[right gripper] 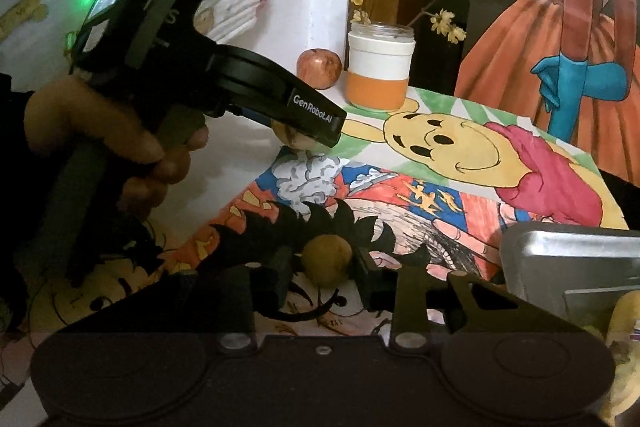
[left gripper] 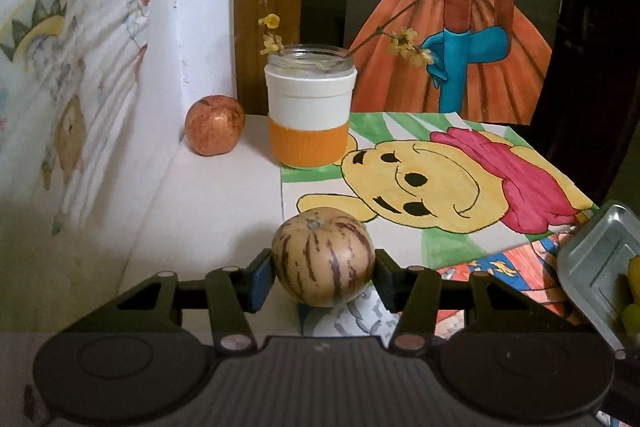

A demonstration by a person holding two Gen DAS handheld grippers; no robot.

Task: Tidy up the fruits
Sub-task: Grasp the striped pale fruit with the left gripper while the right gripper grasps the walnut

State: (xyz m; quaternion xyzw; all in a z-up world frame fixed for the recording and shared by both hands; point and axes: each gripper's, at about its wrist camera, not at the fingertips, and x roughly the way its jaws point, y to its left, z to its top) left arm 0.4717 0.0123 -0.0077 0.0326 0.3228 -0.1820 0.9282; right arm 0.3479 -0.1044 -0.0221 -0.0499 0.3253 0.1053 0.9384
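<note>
Your left gripper [left gripper: 323, 269] clamps the striped fruit [left gripper: 323, 257] above the desk [left gripper: 224, 211]; your right gripper [right gripper: 326, 263] grasps a small brown fruit [right gripper: 326, 259]. The metal tray [left gripper: 600, 259] (rim close) sits right of both.

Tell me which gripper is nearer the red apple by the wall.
Left. The left gripper holds a striped melon in front of the red apple; the right gripper sits farther back, gripping a small brown fruit.

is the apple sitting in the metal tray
No, the apple sits on the white surface beside the jar at the back, far from the metal tray at the right edge.
</note>
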